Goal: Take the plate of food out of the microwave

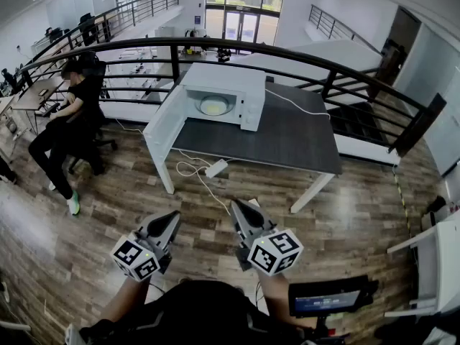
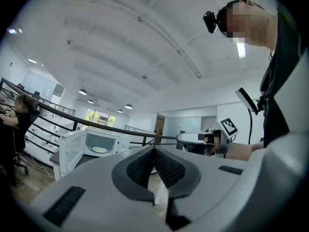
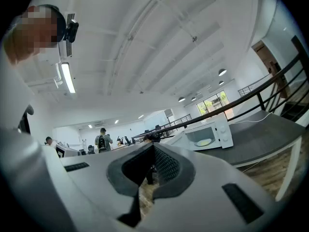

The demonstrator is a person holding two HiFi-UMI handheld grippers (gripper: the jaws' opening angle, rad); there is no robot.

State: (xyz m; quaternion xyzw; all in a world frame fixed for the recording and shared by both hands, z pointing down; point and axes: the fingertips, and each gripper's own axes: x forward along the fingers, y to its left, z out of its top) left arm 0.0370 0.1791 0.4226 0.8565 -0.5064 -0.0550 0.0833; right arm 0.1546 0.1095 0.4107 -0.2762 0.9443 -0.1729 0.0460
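A: Listing first: microwave (image 1: 215, 95), white, at the far left corner of the table (image 1: 287, 139). Its door (image 1: 164, 124) is swung wide to the left, by the table's left edge.

B: Plate (image 1: 214, 106)?

A: Inside the cavity, flat on its floor, pale food on it.

B: Tongs?

A: Left gripper (image 1: 171, 221): jaws closed together, nothing between them. Right gripper (image 1: 237, 208): likewise closed and empty. Both are held level, side by side, well short of the table.

B: Room to move?

A: The dark tabletop is bare in front of and to the right of the microwave. There is wood floor (image 1: 345, 214) between grippers and table (a cable (image 1: 188, 169) and power strip (image 1: 215, 167) lie by the front left leg). Railing (image 1: 302, 56) curves behind the table. A seated person (image 1: 75, 113) is off to the left, apart.
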